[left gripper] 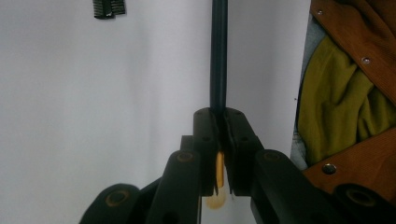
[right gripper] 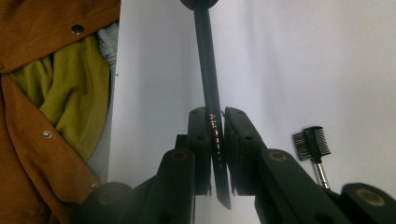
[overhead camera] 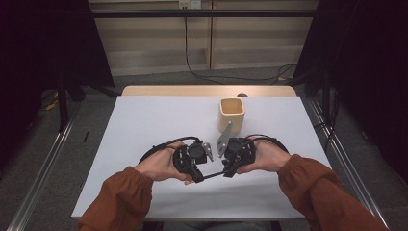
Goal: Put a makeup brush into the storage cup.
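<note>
At the near middle of the white table [overhead camera: 144,120], I hold a thin dark stick [overhead camera: 211,176] level between my two hands. My left gripper [overhead camera: 199,179] pinches one end of it, jaws pressed tight on the shaft, and my right gripper [overhead camera: 225,173] has its jaws clamped on the other end. In the right gripper view, a small black comb brush [right gripper: 312,143] lies on the table just right of my jaws. Farther off, right of centre, a pale yellow cup [overhead camera: 232,114] stands upright.
</note>
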A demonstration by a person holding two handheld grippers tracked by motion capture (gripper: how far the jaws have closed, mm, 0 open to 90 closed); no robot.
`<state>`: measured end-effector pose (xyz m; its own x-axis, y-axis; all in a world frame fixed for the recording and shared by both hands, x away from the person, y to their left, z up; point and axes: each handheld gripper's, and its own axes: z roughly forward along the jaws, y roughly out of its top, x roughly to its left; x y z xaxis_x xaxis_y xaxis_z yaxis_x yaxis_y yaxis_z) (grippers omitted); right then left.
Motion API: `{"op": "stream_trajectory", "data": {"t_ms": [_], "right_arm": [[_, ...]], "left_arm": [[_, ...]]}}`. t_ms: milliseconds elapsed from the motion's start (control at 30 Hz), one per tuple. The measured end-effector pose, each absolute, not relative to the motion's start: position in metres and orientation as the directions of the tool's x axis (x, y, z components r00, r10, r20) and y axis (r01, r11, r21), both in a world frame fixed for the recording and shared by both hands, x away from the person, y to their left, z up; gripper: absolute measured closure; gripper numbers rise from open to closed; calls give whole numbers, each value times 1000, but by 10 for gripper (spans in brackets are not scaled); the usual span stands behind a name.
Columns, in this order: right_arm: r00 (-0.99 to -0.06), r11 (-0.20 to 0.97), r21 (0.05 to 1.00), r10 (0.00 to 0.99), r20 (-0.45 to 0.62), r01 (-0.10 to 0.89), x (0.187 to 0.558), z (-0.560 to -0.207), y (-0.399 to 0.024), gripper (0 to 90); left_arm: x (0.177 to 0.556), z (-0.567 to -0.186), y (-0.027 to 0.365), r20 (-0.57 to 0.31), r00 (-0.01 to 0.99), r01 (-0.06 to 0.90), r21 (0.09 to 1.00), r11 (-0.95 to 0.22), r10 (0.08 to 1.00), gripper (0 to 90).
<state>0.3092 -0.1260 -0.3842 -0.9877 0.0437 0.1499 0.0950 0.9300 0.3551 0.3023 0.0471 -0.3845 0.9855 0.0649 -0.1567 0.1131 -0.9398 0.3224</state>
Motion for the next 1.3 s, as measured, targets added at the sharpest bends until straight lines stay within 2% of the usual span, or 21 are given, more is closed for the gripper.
{"op": "stream_trajectory", "data": {"t_ms": [367,567,633,733,867,1100,1167,1300], "right_arm": [[-985,931,359,3,170,65,309,-388,-127,852],[-984,924,375,9,175,75,310,-388,-132,852],[-983,926,368,22,181,88,311,-390,-133,852],[-982,928,357,48,181,111,312,-392,-133,853],[-979,922,364,63,193,131,315,-395,-135,853],[-975,914,379,70,210,147,316,-395,-137,853],[-975,911,382,75,207,152,317,-396,-139,853],[-976,902,398,90,201,165,316,-395,-143,853]], "left_arm": [[302,-386,47,-153,987,87,329,-940,38,840],[304,-387,47,-174,983,114,358,-927,54,827],[306,-387,49,-181,982,118,372,-921,53,797],[306,-388,52,-156,985,128,399,-908,71,717],[308,-388,56,-148,983,159,424,-892,105,565],[313,-389,63,-108,980,199,452,-870,168,226],[314,-390,64,-81,982,188,458,-869,170,176],[316,-390,68,-80,978,208,481,-852,194,56]]}}
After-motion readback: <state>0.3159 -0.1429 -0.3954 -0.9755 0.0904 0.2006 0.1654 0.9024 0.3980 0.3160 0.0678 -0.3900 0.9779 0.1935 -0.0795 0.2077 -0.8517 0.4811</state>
